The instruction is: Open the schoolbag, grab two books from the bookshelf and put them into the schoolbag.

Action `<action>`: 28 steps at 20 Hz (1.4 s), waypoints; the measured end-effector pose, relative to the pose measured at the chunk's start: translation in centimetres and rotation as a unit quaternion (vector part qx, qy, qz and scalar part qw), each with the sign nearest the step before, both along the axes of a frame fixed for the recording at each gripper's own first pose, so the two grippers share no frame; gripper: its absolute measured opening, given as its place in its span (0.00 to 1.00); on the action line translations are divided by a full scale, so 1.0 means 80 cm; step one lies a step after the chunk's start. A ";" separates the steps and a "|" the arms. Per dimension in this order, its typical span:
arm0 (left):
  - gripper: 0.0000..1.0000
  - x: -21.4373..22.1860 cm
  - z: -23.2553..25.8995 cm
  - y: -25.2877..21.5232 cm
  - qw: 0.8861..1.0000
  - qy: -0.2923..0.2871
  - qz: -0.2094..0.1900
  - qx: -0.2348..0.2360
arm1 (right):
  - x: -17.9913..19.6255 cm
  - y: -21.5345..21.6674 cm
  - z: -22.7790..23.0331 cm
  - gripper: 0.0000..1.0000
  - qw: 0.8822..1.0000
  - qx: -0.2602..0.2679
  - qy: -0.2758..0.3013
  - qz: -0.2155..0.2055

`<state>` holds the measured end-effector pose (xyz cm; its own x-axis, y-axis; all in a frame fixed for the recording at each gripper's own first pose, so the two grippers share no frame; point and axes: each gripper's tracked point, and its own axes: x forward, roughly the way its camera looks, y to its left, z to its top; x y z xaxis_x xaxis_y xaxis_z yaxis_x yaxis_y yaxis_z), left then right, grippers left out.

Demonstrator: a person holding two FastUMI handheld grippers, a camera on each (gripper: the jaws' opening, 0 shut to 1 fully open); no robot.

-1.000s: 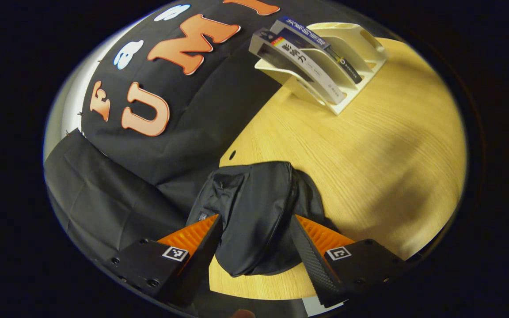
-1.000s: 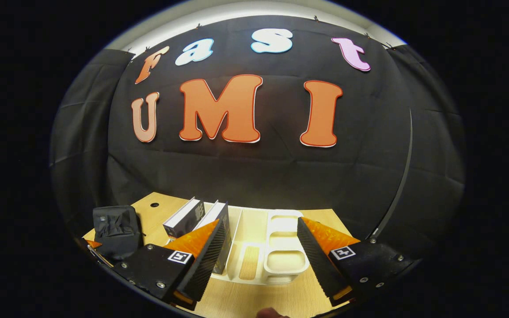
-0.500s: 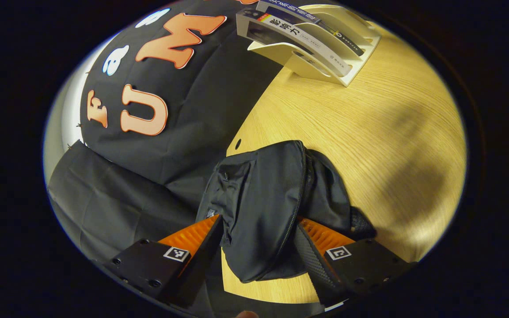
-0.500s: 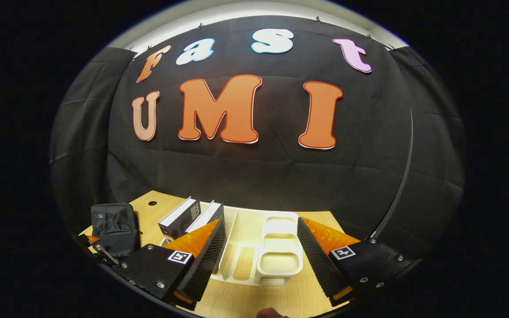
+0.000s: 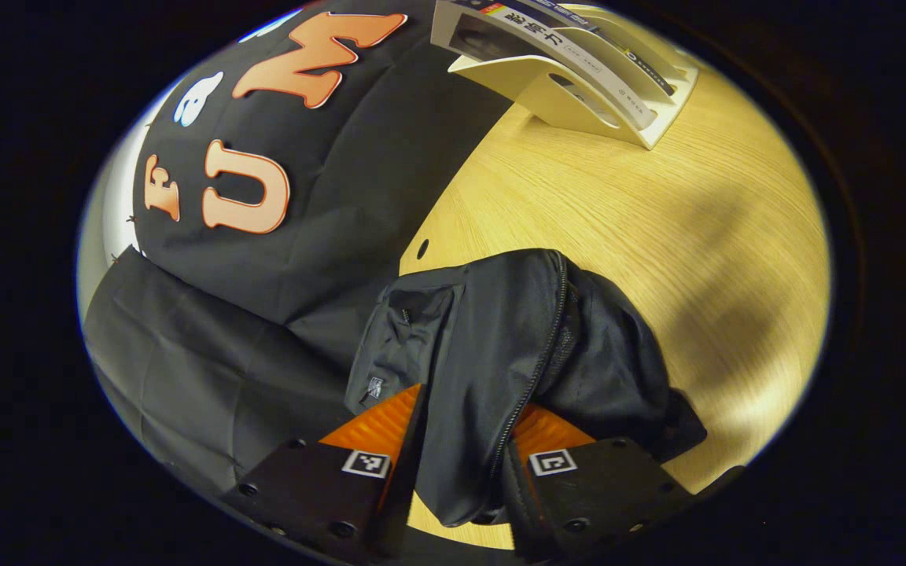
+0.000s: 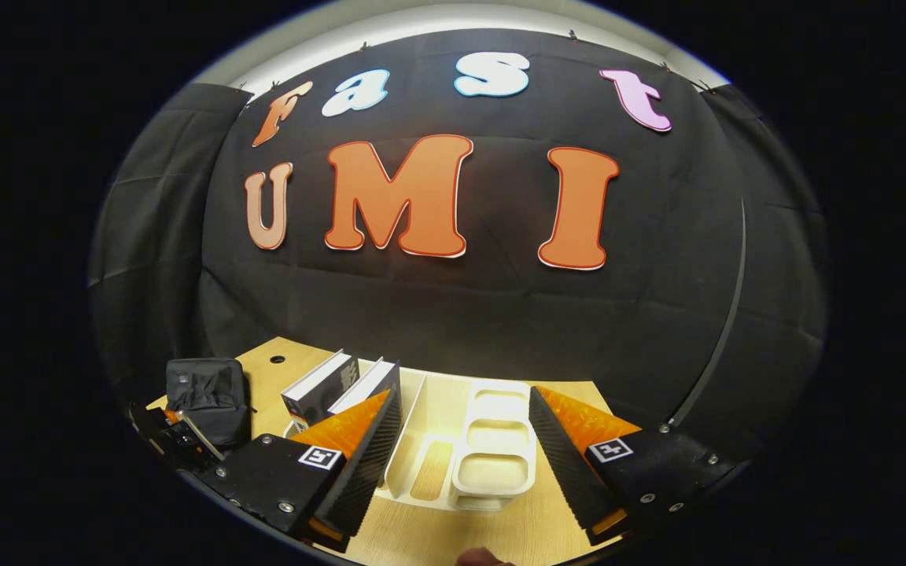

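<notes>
left gripper view has the left claw (image 5: 461,464) pinching the schoolbag (image 5: 500,354) near its zipper to steady it, while the right claw (image 6: 461,456) hangs open facing the bookshelf (image 6: 484,456).

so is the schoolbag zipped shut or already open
Shut, as far as shows: the schoolbag has its zipper line running closed, no gap or inside visible. The left tongs pinch its fabric.

My left gripper (image 5: 459,440) and right gripper (image 6: 461,448) look alike: black screwed housings, each carrying a square black-and-white marker, with ridged orange jaws faced in black textured pads.
</notes>
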<state>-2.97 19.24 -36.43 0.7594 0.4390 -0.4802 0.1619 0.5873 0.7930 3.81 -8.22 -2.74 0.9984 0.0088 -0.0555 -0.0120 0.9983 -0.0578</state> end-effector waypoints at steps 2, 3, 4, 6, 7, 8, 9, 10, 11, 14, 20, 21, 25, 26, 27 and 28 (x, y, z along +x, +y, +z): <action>0.32 0.001 0.003 -0.003 1.000 0.008 -0.002 -0.023 | 0.001 0.003 0.004 0.98 1.000 0.000 -0.003 0.004; 0.28 0.001 0.006 -0.005 0.999 0.014 -0.008 -0.035 | 0.001 0.006 0.005 0.98 1.000 0.000 -0.004 0.006; 0.18 0.000 0.016 -0.004 0.999 0.014 -0.011 -0.041 | 0.003 0.007 0.006 0.98 1.000 0.000 -0.004 0.005; 0.10 0.001 0.029 -0.003 0.998 0.020 -0.019 -0.059 | 0.003 0.015 0.007 0.98 1.000 0.000 -0.003 0.007; 0.10 0.000 0.032 -0.002 0.997 0.025 -0.025 -0.072 | 0.005 0.021 0.007 0.98 1.000 -0.001 -0.001 0.007; 0.08 0.000 0.036 0.000 0.996 0.034 -0.030 -0.082 | 0.006 0.027 0.005 0.98 1.000 -0.003 0.002 0.008; 0.08 0.000 0.036 0.001 0.993 0.050 -0.039 -0.098 | 0.008 0.033 0.004 0.98 1.000 -0.006 0.006 0.007; 0.08 0.005 0.041 -0.001 0.991 0.055 -0.049 -0.111 | 0.011 0.042 0.003 0.98 1.000 -0.010 0.009 0.005; 0.07 0.003 0.046 0.001 0.988 0.064 -0.060 -0.126 | 0.013 0.048 0.002 0.98 1.000 -0.014 0.014 0.001; 0.06 0.003 0.069 0.015 0.978 0.077 -0.083 -0.176 | 0.018 0.081 -0.001 0.98 0.999 -0.017 0.028 -0.006; 0.06 0.024 0.113 0.034 0.940 0.123 -0.156 -0.277 | 0.029 0.146 0.002 0.98 0.997 -0.031 0.064 -0.041; 0.06 0.028 0.121 0.040 0.934 0.129 -0.169 -0.287 | 0.033 0.159 0.002 0.98 0.996 -0.030 0.073 -0.041; 0.06 0.043 0.143 0.046 0.906 0.156 -0.210 -0.332 | 0.054 0.189 -0.002 0.98 0.990 -0.048 0.119 -0.055; 0.06 0.046 0.147 0.046 0.899 0.167 -0.217 -0.341 | 0.060 0.193 -0.004 0.98 0.988 -0.053 0.133 -0.058; 0.06 0.052 0.155 0.049 0.896 0.166 -0.225 -0.344 | 0.066 0.200 -0.005 0.98 0.986 -0.053 0.146 -0.056; 0.06 0.057 0.162 0.051 0.892 0.169 -0.231 -0.349 | 0.072 0.207 -0.004 0.99 0.985 -0.052 0.158 -0.054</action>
